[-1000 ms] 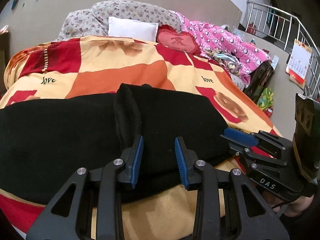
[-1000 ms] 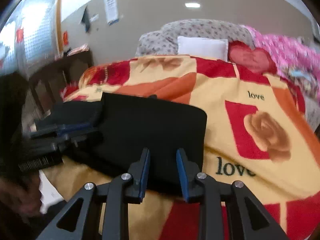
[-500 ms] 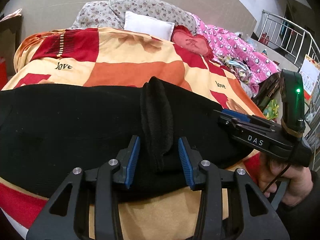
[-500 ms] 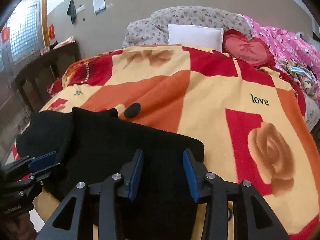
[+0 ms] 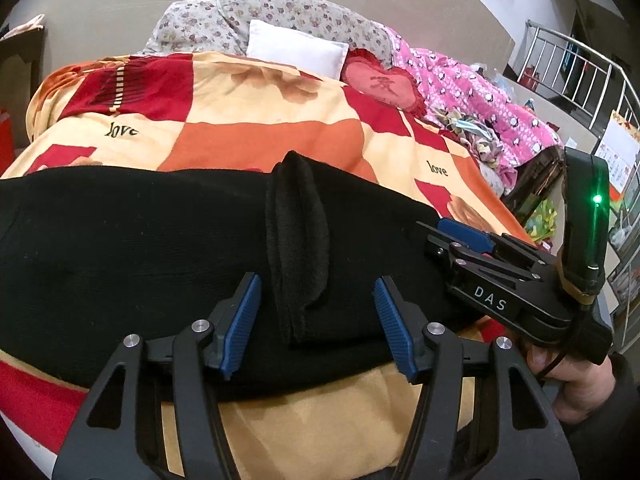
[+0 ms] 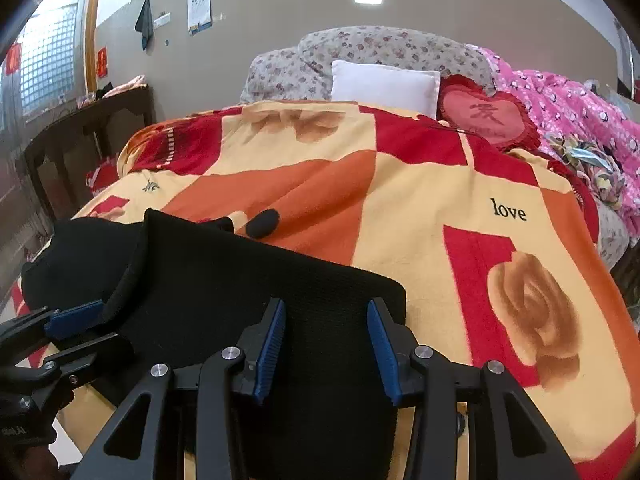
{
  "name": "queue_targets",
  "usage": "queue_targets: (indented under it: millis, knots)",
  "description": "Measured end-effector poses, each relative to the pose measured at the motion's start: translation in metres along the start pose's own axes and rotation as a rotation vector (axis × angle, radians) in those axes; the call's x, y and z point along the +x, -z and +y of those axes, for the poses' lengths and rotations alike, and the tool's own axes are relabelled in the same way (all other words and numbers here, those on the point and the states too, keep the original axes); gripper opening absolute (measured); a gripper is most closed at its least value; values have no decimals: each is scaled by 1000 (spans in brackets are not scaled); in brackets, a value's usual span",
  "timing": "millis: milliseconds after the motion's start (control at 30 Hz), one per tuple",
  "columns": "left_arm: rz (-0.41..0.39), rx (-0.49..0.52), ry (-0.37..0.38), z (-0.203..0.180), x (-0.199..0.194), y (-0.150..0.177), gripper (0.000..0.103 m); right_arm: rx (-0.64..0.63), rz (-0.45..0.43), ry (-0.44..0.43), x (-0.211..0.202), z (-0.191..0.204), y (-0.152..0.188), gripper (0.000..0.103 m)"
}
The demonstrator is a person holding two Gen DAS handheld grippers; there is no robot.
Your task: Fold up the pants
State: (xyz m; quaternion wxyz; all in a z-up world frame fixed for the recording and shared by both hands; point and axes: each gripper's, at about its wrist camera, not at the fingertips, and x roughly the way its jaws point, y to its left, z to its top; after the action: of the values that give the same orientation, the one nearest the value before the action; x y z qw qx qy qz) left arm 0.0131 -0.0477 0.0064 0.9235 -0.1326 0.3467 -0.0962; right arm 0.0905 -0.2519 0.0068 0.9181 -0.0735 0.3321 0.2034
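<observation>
Black pants [image 5: 140, 256] spread crosswise on blanket [image 5: 256, 144], long axis left to right, raised fold dead ahead of open, empty left gripper [image 5: 316, 322]; open right gripper [image 6: 326, 354] over right end.

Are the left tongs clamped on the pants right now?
No, the left tongs stand open, with the pants' raised fold between the blue pads, untouched.

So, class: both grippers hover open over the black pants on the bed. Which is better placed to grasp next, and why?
Probably the left gripper: a raised ridge of the pants stands between its open fingers. The right gripper is over flat cloth near the end, with nothing raised to pinch.
</observation>
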Motion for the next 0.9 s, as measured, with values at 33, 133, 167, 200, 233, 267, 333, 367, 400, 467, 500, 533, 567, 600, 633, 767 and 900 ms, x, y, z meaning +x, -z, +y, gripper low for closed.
queue_targets:
  millis: [33, 133, 167, 200, 233, 267, 333, 367, 400, 467, 500, 533, 567, 600, 633, 767, 900]
  knots:
    - [0, 2, -5, -1, 0, 0, 59, 3, -2, -3, 0, 0, 0, 41]
    - [0, 11, -14, -2, 1, 0, 59, 13, -5, -14, -1, -2, 0, 41]
    - [0, 10, -14, -3, 1, 0, 59, 11, -4, -13, -1, -2, 0, 41]
    - [0, 7, -12, -3, 1, 0, 59, 6, -4, -10, -1, -1, 0, 41]
    - [1, 8, -12, -3, 1, 0, 59, 0, -7, -7, -2, -1, 0, 41]
    - [2, 9, -12, -3, 1, 0, 59, -9, -14, 3, -4, 1, 0, 41]
    - [3, 9, -10, -3, 2, 0, 59, -20, -65, 38, -14, 6, 1, 41]
    - [2, 8, -9, -3, 2, 0, 59, -26, -102, 36, -22, 10, 0, 41]
    - [1, 8, -9, -4, 2, 1, 59, -38, -119, 17, -27, 15, 0, 41]
    - [1, 9, -9, -3, 2, 1, 59, -70, -73, 7, -23, 24, -2, 41]
    - [-2, 9, -6, -3, 2, 1, 59, -85, -8, 5, -14, 28, -1, 41]
    - [-4, 6, 2, -1, 0, 1, 59, -97, 14, 6, -6, 30, 3, 41]
    - [-8, -4, 12, 1, -3, 1, 59, -96, -17, 6, -9, 29, 4, 41]
    - [-23, -33, 27, 7, -12, 1, 59, -82, -17, 1, -10, 27, 4, 41]
    - [-46, -57, 40, 14, -22, 2, 59, -59, -39, -8, -15, 25, 3, 41]
    - [-147, -149, 23, 49, -74, 11, 59, -59, -167, -1, -30, 24, 6, 41]
    - [-239, -345, -79, 101, -120, 34, 62, -102, -70, 63, -12, 35, 6, 41]
